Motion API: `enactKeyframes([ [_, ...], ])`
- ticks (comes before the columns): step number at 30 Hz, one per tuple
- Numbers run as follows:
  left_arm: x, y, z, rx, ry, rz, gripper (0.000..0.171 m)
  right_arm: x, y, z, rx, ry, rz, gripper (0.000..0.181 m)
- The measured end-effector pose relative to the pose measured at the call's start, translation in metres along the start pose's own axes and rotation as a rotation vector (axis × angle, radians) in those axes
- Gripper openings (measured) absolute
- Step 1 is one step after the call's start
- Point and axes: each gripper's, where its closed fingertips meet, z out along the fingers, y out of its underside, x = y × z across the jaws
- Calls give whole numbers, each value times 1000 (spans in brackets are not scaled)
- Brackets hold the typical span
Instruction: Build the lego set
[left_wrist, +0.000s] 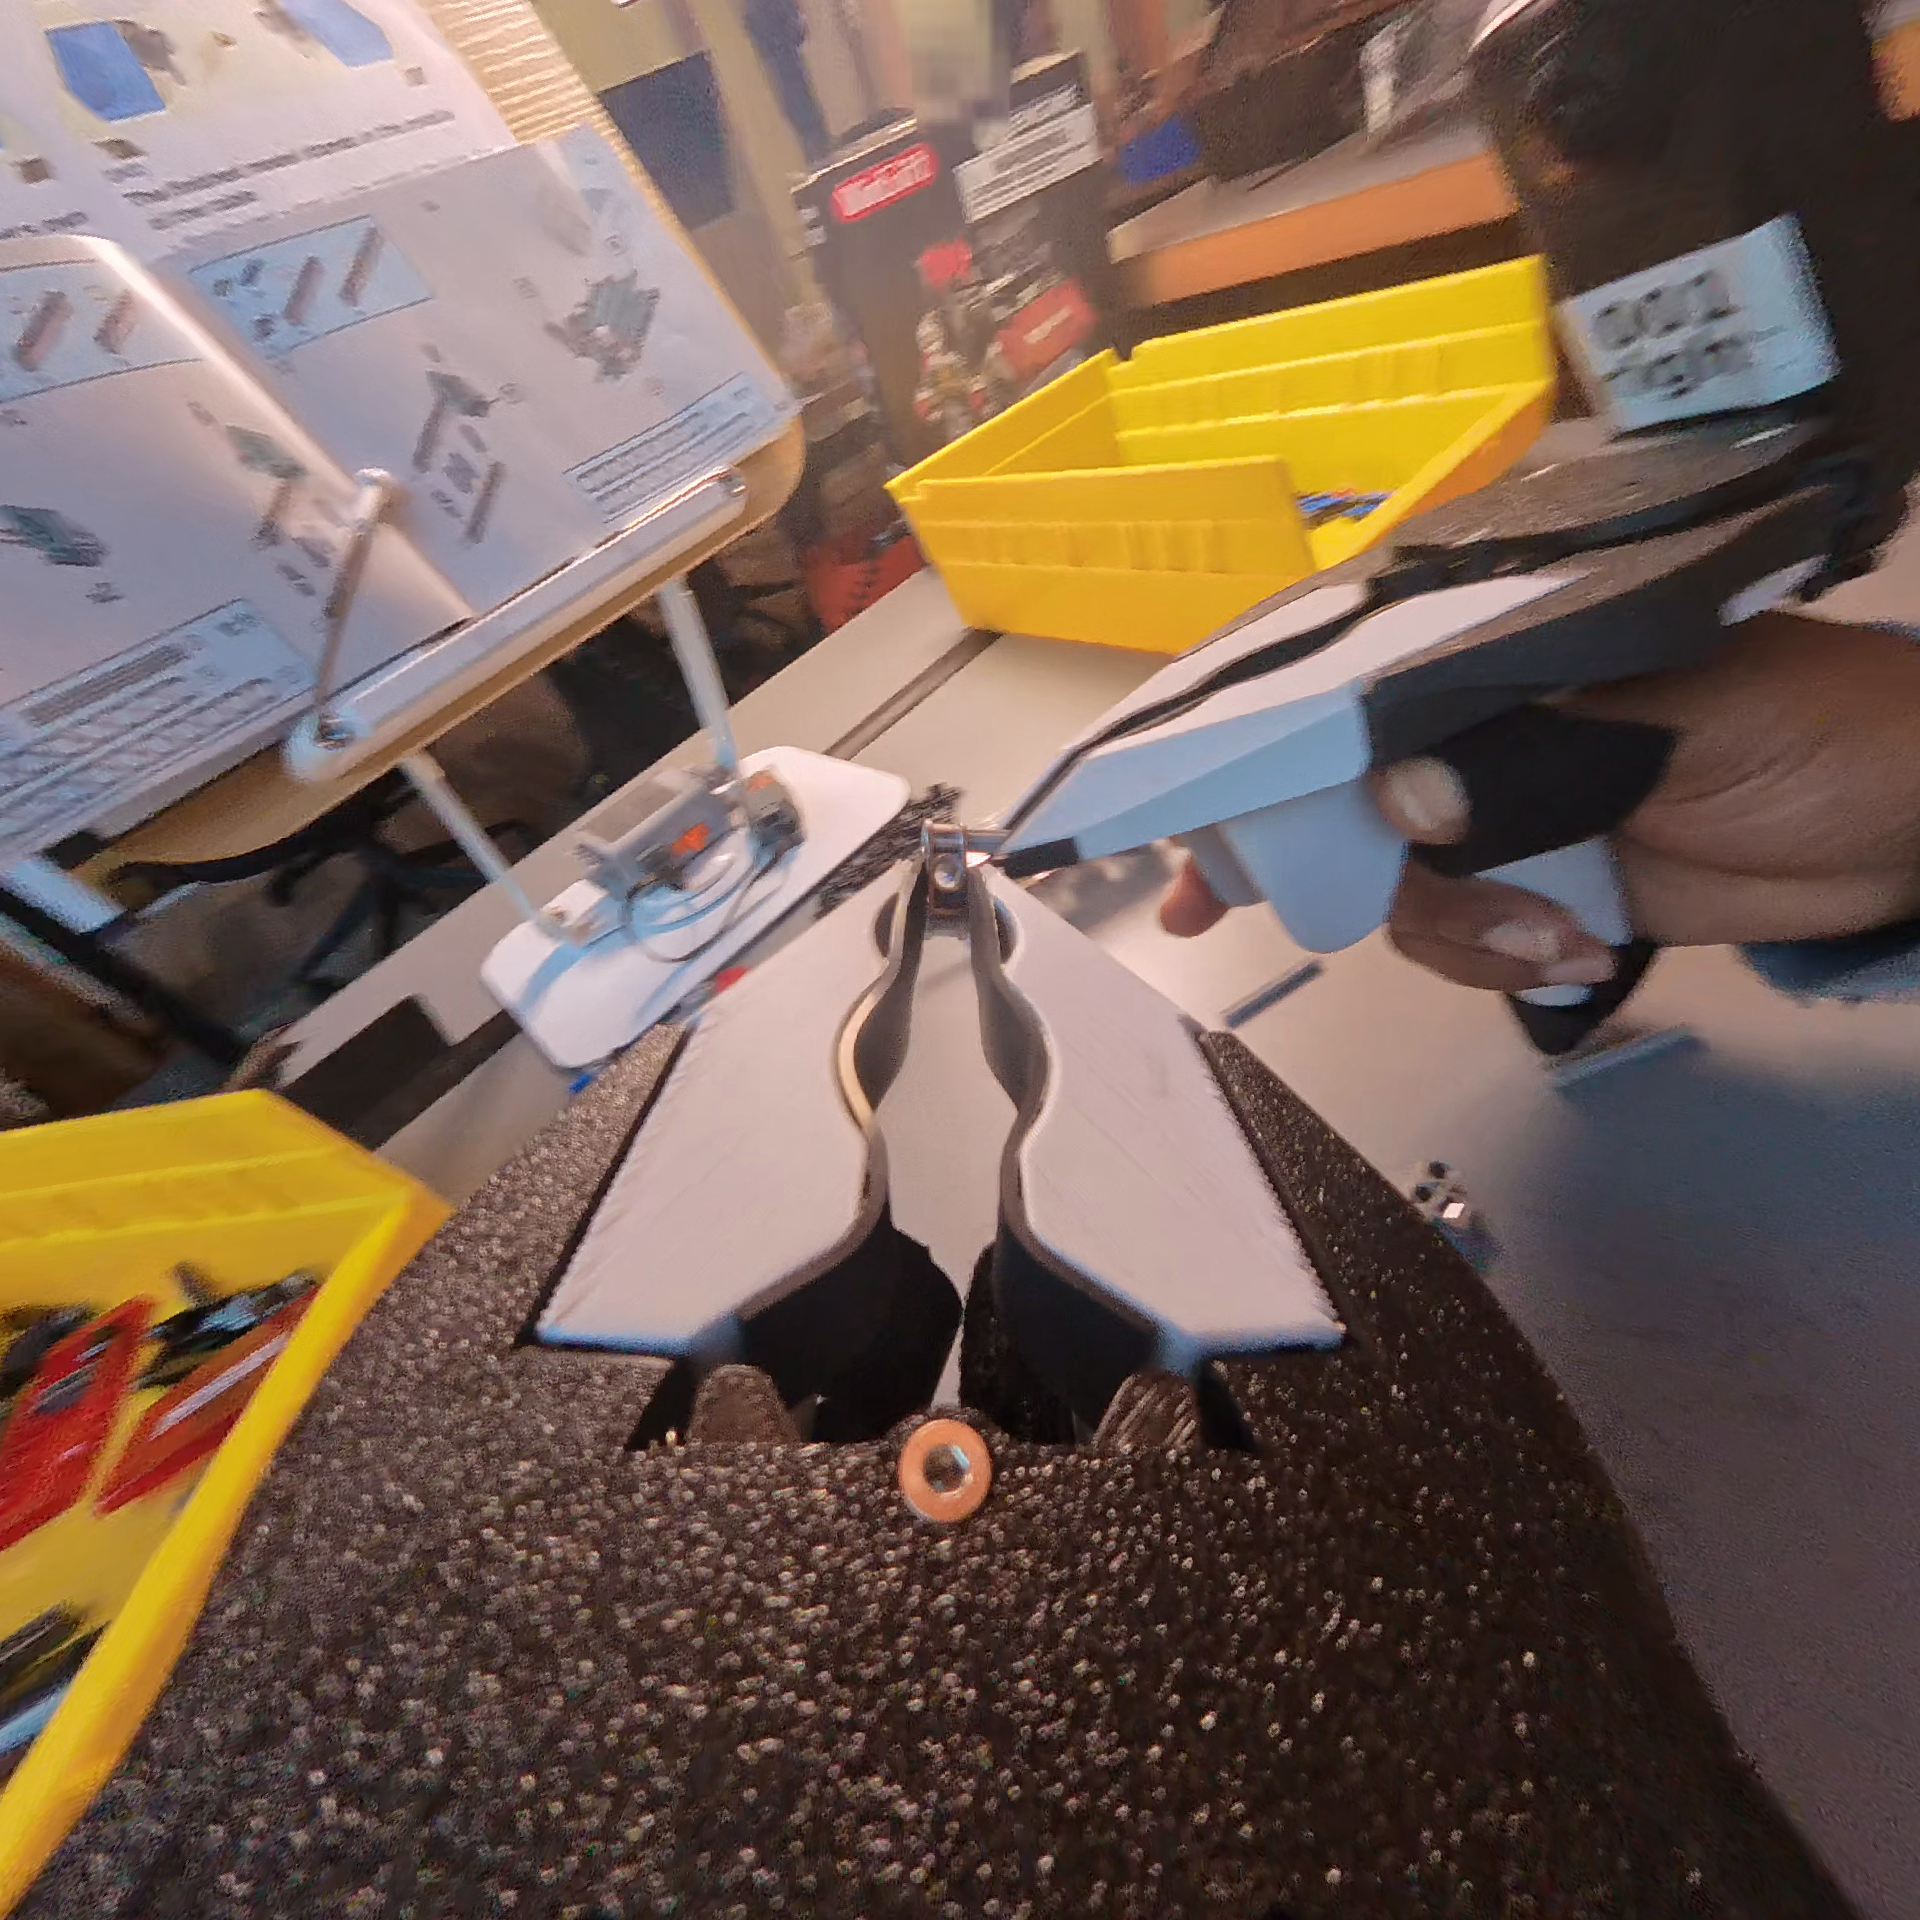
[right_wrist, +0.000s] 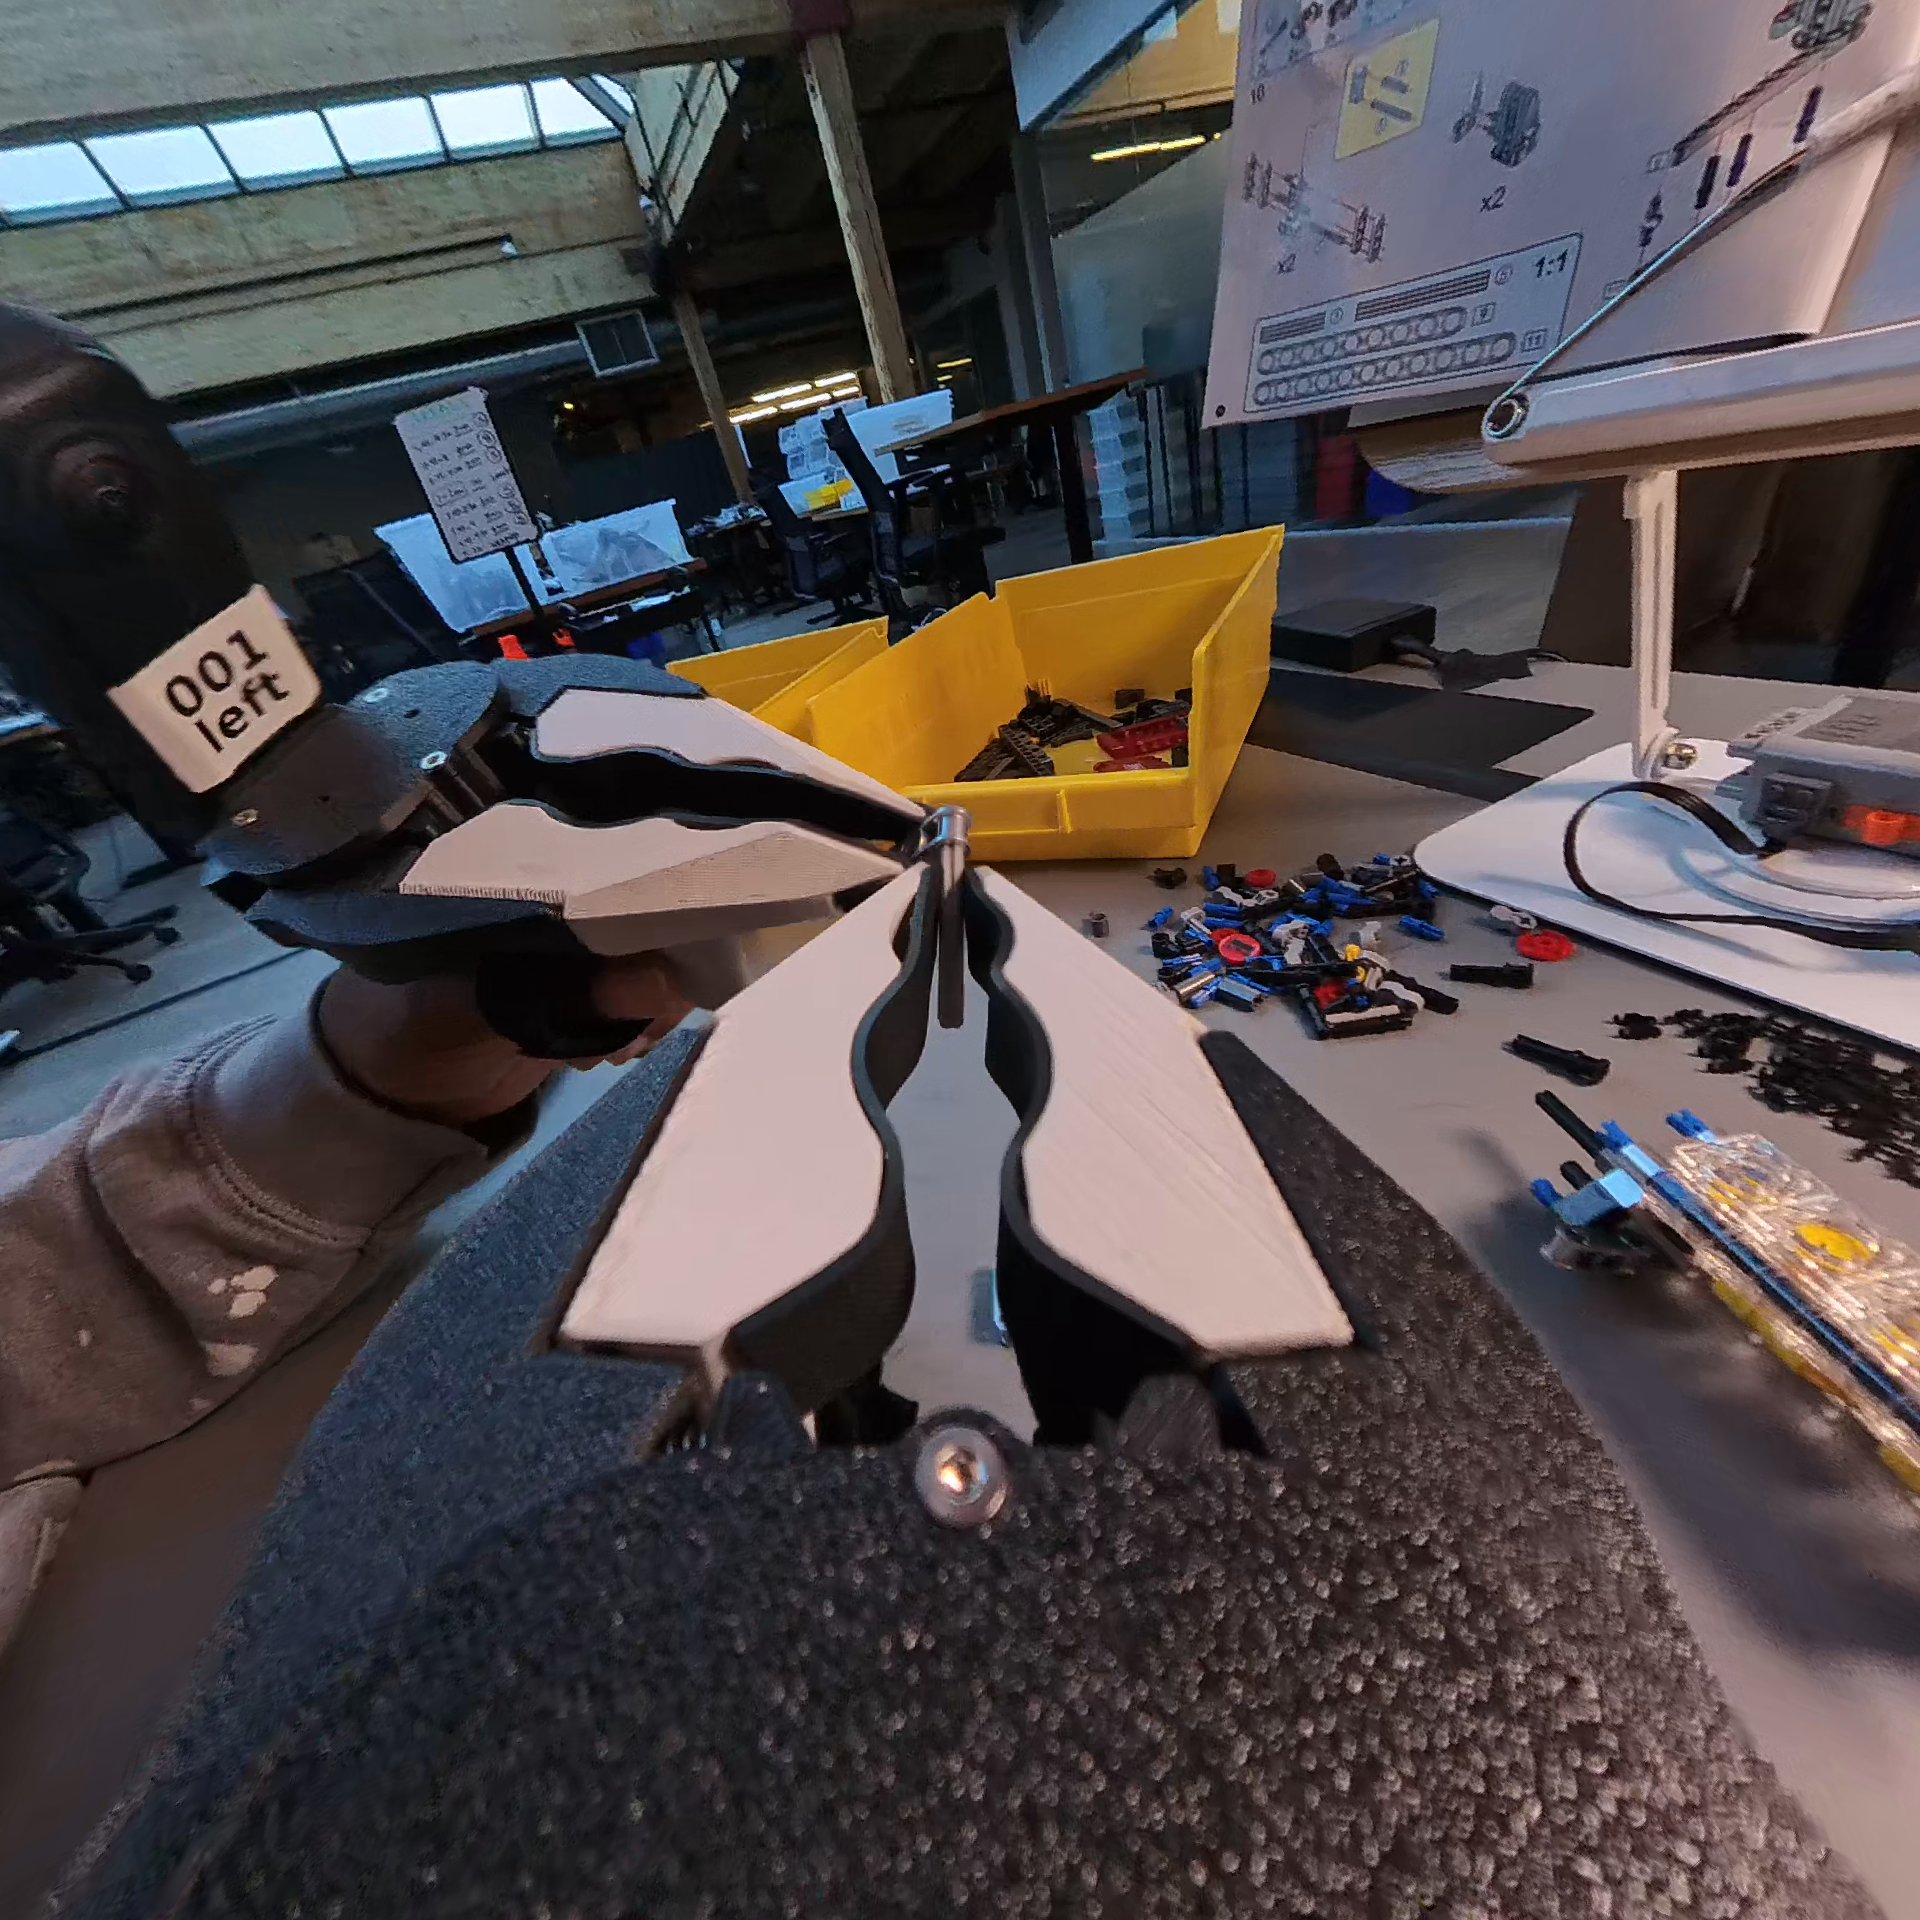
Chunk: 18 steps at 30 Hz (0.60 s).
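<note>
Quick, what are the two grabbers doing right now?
Left gripper: shut on a small silver connector piece.
Right gripper: shut on a thin dark axle, whose tip meets that connector piece.

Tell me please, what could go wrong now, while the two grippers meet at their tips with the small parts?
1. The left gripper pinches a small grey connector only at its fingertips; a slight push may pop it out.
2. The right gripper holds a thin dark axle by a narrow grip, so it may tilt or slide when pressed into the connector.
3. A dropped part could land among the loose pieces on the table and be hard to find.
</note>
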Motion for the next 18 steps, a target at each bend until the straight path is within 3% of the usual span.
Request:
enactKeyframes([
  [2, -13, 8, 1, -51, -90, 41, 6, 0, 0, 0, -11, 7, -16, 5],
  [5, -25, 14, -3, -62, -102, -44, 6, 5, -1, -5, -8, 39, -33, 8],
  [12, -37, 18, -8, -70, -123, -79, 6, 7, 7, -3, -69, 54, -70, 10],
  [18, -43, 22, -10, -79, -138, -103, 6, 33, -6, -17, -48, 143, -75, 9],
])
